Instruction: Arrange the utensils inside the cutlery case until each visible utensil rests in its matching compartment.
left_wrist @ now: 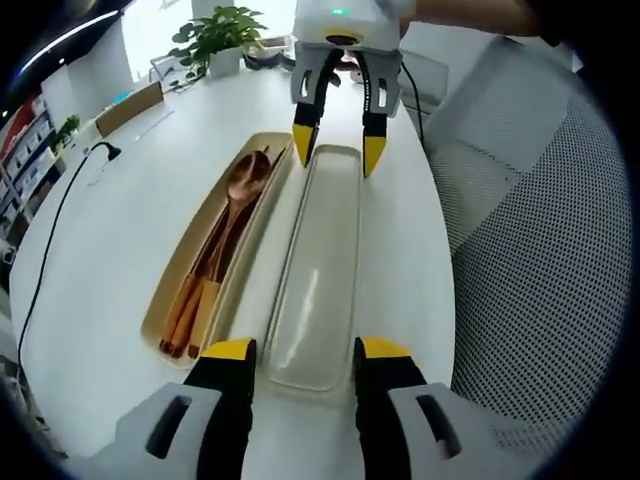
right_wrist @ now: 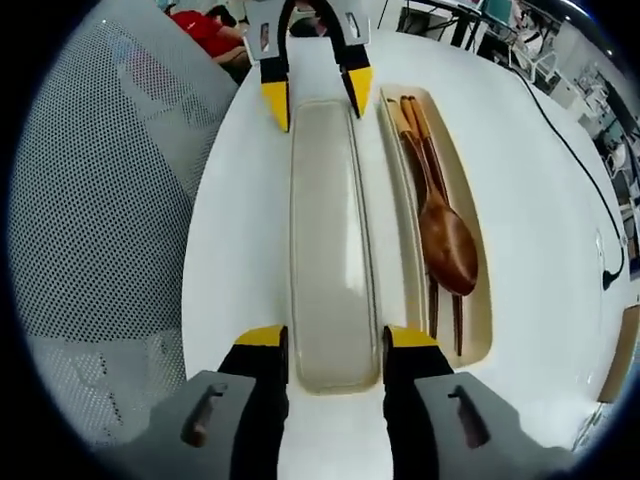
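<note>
A long translucent lid (left_wrist: 312, 290) lies on the white table (left_wrist: 120, 230) beside the open beige cutlery case (left_wrist: 178, 290). A wooden spoon (left_wrist: 243, 185) and chopsticks (left_wrist: 195, 300) rest together in the case. My left gripper (left_wrist: 307, 350) is shut on the near end of the lid, a jaw against each long side. My right gripper (left_wrist: 338, 148) holds the far end the same way. In the right gripper view, the right gripper (right_wrist: 336, 338) clasps the lid (right_wrist: 335, 250), the left gripper (right_wrist: 316, 95) is at the opposite end, and the case (right_wrist: 480, 250) with the spoon (right_wrist: 447, 240) lies to the right.
A grey mesh chair (left_wrist: 540, 280) stands close against the table edge beside the lid. A potted plant (left_wrist: 222, 35), a wooden box (left_wrist: 128, 108) and a black cable (left_wrist: 55, 230) lie on the table's far side.
</note>
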`<action>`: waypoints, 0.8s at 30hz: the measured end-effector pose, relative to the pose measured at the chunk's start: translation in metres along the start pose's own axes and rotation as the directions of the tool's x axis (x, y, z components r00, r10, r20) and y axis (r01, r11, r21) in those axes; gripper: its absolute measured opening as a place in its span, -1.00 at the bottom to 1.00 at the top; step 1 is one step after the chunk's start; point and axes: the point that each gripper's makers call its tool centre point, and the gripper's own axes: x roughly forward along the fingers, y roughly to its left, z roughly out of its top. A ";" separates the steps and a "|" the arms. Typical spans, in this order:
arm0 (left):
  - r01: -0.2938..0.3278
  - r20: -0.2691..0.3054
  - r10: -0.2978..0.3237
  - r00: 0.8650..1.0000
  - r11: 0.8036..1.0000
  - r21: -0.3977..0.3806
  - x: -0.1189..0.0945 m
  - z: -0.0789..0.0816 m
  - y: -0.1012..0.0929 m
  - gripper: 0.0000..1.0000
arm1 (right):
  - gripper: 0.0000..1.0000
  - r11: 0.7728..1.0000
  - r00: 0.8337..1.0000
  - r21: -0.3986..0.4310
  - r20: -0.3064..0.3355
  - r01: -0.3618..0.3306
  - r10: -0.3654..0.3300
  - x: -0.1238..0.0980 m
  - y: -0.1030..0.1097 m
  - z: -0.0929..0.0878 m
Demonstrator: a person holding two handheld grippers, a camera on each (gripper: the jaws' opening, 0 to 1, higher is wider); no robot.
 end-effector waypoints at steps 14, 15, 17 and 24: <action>-0.086 0.126 0.080 0.989 0.995 0.047 -0.005 0.006 -0.015 0.14 | -0.34 0.999 0.999 0.020 -0.020 -0.043 0.044 -0.002 -0.001 -0.001; -0.093 0.125 0.085 0.988 0.993 0.066 -0.005 0.007 -0.016 0.11 | -0.34 0.998 0.999 0.028 -0.017 -0.048 0.049 -0.002 -0.001 -0.001; -0.104 0.134 0.091 0.987 0.990 0.094 -0.007 0.009 -0.018 0.07 | -0.34 0.997 0.998 0.049 -0.006 -0.060 0.060 -0.003 -0.001 -0.001; -0.108 0.130 0.091 0.987 0.986 0.128 -0.009 0.010 -0.014 0.01 | -0.34 0.973 0.984 0.145 0.018 -0.179 0.179 -0.006 0.011 0.001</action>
